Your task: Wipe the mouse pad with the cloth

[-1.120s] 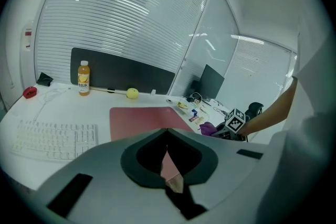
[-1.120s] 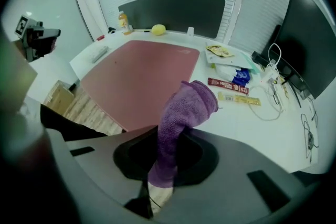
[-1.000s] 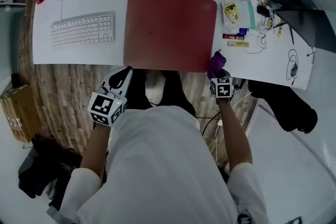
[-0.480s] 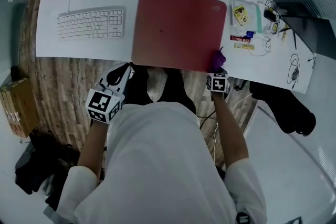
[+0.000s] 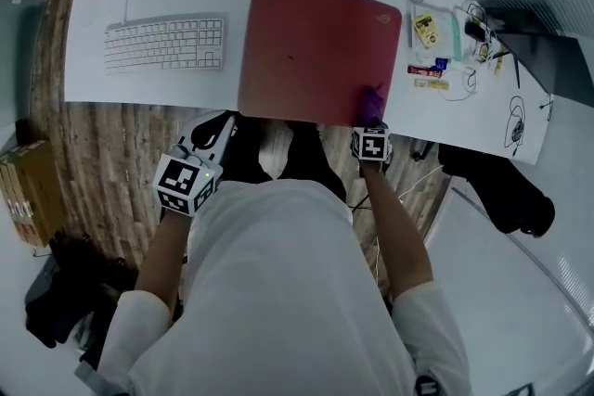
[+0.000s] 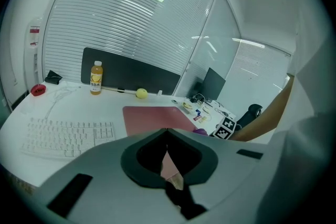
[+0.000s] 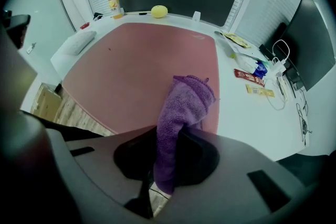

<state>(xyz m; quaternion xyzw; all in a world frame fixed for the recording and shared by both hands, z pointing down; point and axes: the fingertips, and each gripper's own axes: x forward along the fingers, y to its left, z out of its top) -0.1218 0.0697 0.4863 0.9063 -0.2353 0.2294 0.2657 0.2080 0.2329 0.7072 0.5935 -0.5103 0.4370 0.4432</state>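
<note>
- The right gripper [image 7: 167, 150] is clamping the purple cloth [image 7: 185, 103] between its jaws; the jaws are pressed together on the fabric, and a folded bunch of it is sticking out ahead of them.
- The cloth is resting on the red mouse pad [image 5: 316, 37] at the pad's near right corner, close to the desk's front edge, with its tip touching the pad surface.
- The left gripper [image 6: 167, 134] is holding nothing: its 2 jaws are meeting at the tips, and it is hanging below the desk [image 5: 158, 86] edge, well apart from the pad and off its near left corner.
- The pad is lying flat between the keyboard [image 5: 165, 44] on its left and a scatter of small packets and cables on its right; neither is touching the cloth.
- Progress, as a judgement: the cloth is gripped and is contacting the pad, so the pick-up stage is done and the wiping stage is under way.
- No streak, damp band or other trace is showing on the pad, so the share already wiped cannot be told.
- 1 small dark speck [image 5: 290, 58] is sitting near the pad's centre, which suggests that region is awaiting a pass.
- Almost the whole pad is stretching away from the cloth toward the far edge and the left, so most of the sweeping is probably remaining.
</note>
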